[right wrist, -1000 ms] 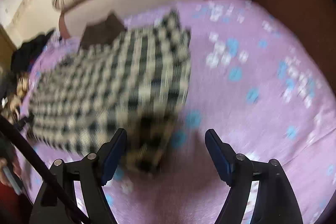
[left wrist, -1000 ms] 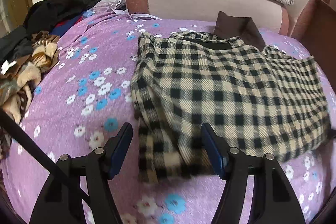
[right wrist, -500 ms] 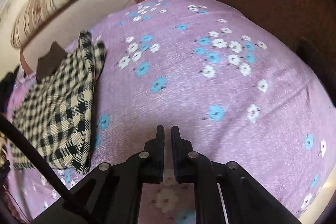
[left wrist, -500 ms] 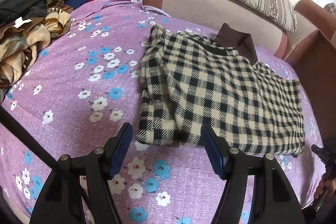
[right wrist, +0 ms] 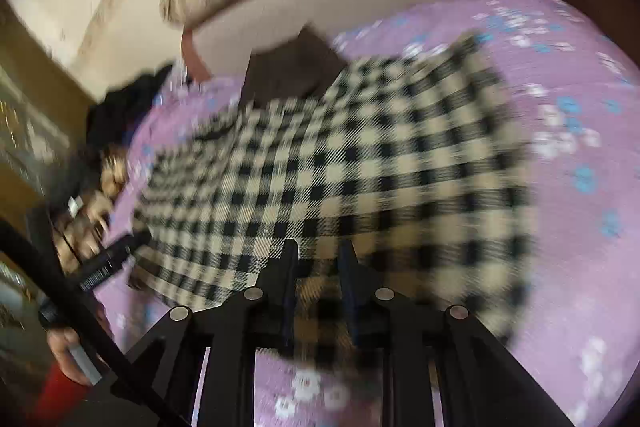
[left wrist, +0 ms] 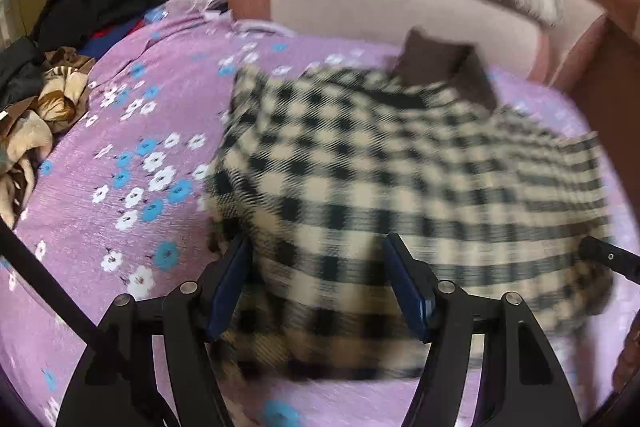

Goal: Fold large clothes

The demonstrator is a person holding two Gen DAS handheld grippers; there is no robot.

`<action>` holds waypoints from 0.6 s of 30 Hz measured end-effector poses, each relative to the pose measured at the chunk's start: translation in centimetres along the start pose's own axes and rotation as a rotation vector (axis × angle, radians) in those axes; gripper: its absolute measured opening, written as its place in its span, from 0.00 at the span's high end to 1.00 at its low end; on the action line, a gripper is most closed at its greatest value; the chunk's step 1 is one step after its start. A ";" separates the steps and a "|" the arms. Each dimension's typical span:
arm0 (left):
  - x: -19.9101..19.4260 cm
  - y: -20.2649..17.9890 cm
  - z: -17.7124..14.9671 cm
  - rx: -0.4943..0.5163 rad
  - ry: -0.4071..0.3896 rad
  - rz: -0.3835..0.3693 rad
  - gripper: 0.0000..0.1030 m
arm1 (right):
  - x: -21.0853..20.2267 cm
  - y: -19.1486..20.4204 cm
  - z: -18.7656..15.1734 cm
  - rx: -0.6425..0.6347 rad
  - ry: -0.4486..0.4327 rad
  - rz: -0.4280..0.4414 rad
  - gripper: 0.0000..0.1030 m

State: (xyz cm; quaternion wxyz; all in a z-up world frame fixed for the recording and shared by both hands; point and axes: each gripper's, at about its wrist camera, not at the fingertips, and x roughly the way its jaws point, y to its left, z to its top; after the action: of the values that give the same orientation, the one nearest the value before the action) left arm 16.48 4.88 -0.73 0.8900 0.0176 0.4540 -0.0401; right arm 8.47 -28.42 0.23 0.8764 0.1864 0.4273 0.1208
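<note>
My right gripper (right wrist: 316, 259) has its jaws, just now widening, narrowly parted over the near hem of the checked garment (right wrist: 352, 163), grip uncertain; my left gripper (left wrist: 320, 283) stands released astride its folded corner; the garment lies on the purple flowered bed (left wrist: 120, 131).

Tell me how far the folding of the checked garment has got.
Partly done: the checked garment lies on the purple sheet with its sides folded in. In hand: the left gripper and right gripper straddle its near hem; a grip isn't clear through blur. Left: folding the hem towards the brown collar.
</note>
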 end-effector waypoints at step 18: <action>-2.3 8.2 1.7 -0.153 -0.057 0.278 0.34 | -4.5 -6.0 1.3 0.146 -0.211 -0.242 0.64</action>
State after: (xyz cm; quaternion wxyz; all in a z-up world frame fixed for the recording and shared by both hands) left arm 17.21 13.03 2.04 0.8982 0.0112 0.4233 0.1178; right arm 7.12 -35.77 1.52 0.9086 0.2084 0.3600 -0.0372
